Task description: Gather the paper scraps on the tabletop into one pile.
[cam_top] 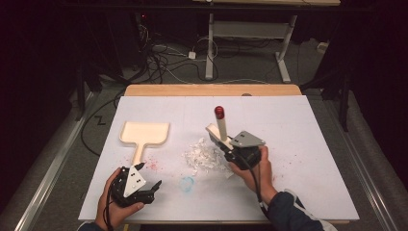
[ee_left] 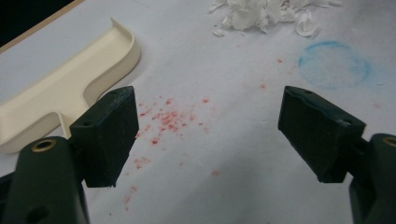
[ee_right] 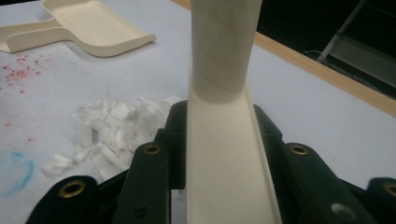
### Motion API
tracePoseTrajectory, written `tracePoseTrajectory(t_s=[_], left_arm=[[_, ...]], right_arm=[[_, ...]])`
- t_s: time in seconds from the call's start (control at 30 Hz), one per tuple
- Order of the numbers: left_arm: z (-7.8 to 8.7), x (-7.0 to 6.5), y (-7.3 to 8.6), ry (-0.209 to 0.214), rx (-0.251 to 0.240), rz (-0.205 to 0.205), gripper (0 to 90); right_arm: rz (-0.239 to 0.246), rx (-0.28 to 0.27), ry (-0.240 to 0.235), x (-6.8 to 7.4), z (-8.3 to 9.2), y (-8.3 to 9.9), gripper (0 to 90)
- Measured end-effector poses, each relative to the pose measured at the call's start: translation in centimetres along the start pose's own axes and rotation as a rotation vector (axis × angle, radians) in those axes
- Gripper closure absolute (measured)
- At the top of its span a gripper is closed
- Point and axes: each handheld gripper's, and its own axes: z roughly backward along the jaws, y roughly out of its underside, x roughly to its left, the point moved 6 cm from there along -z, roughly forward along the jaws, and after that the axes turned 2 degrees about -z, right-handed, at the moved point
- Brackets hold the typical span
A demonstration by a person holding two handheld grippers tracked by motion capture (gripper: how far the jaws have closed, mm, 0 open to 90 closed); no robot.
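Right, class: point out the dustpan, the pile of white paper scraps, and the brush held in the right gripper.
dustpan (cam_top: 146, 132), high view, on the flat tray part.
paper scraps (cam_top: 204, 156), high view, middle of the pile.
brush (cam_top: 222, 126), high view, on the cream handle below its red tip.

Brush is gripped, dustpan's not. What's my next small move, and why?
Probably close the left gripper on the dustpan handle: its jaws stand open just short of it, while the right gripper already clamps the brush beside the paper scraps, which need a pan to be swept into.
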Motion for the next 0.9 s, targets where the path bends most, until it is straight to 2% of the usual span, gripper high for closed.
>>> tracePoseTrajectory(t_s=[0.07, 0.13, 0.2, 0.33, 0.37, 0.5, 0.6, 0.7, 0.83, 0.9], left_arm=[[0.0, -0.1, 0.0, -0.001, 0.003, -0.002, 19.0], [0.0, -0.1, 0.0, 0.000, 0.009, -0.006, 19.0], [-0.1, -0.1, 0.1, 0.000, 0.019, -0.013, 19.0], [-0.1, -0.3, 0.2, 0.003, 0.028, -0.002, 19.0], [-0.1, -0.3, 0.1, -0.001, 0.023, -0.012, 19.0], [-0.2, -0.4, 0.2, 0.006, 0.037, -0.011, 19.1], [-0.4, -0.4, 0.2, 0.011, 0.043, -0.013, 19.0], [-0.5, -0.5, 0.2, 0.014, 0.042, -0.017, 19.1], [-0.6, -0.5, 0.2, 0.012, 0.047, -0.015, 19.0], [-0.6, -0.5, 0.2, 0.011, 0.045, -0.013, 19.0]], right_arm=[[-0.005, -0.002, -0.014, -1.3, 1.6, 0.2, 67.9], [-0.034, -0.003, -0.040, -2.4, 3.3, 0.6, 67.9], [-0.031, -0.002, -0.052, -3.3, 4.9, 1.3, 67.9], [-0.014, 0.049, -0.069, -4.4, 7.4, 3.2, 67.9], [-0.006, 0.063, -0.074, -4.5, 7.9, 3.7, 67.9], [0.027, 0.125, -0.091, -4.8, 8.9, 5.9, 67.9], [0.030, 0.151, -0.057, -5.2, 8.2, 7.0, 67.9], [0.006, 0.139, -0.103, -4.1, 7.1, 6.6, 67.9], [0.036, 0.095, -0.175, -1.1, 5.4, 5.1, 68.0], [0.071, 0.096, -0.197, 0.2, 4.6, 4.4, 68.0]])
